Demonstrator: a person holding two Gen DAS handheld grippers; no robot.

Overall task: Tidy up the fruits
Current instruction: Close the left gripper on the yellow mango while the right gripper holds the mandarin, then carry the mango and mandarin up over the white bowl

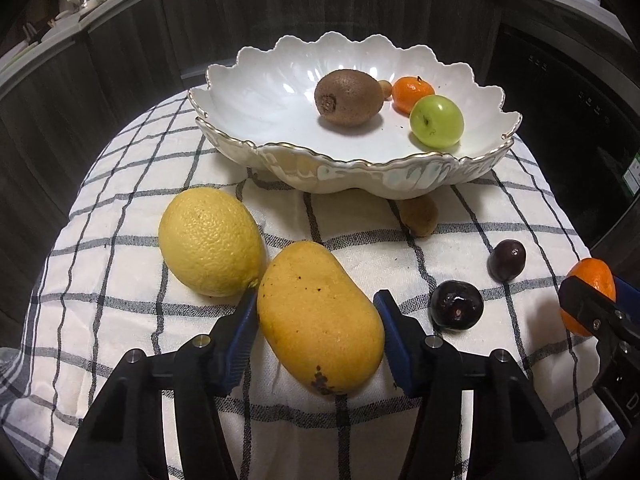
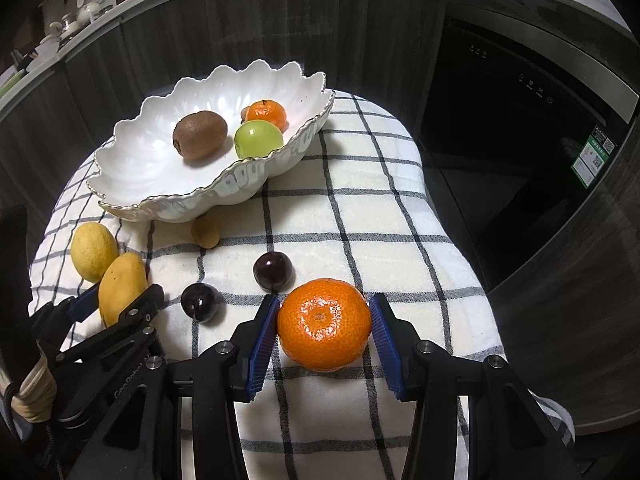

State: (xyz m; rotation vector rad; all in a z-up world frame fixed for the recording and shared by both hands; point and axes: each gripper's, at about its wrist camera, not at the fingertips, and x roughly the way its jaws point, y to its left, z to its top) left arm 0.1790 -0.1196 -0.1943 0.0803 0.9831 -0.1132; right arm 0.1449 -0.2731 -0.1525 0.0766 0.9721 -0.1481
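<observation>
My left gripper (image 1: 316,320) brackets the mango (image 1: 320,316) on the cloth-covered counter (image 1: 360,248), jaws touching but not clearly squeezing; my right gripper (image 2: 323,326) stands open around the mandarin (image 2: 324,324). Both fruits look soft-skinned, so I'd grip each gently across its middle, then carry it to the scalloped bowl (image 1: 280,160).

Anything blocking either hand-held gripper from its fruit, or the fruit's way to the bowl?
Nothing visible. Left hand-held gripper already straddles the yellow mango; right hand-held gripper straddles the loose orange tangerine. The white scalloped bowl has bare space left of the brown kiwi.
</observation>
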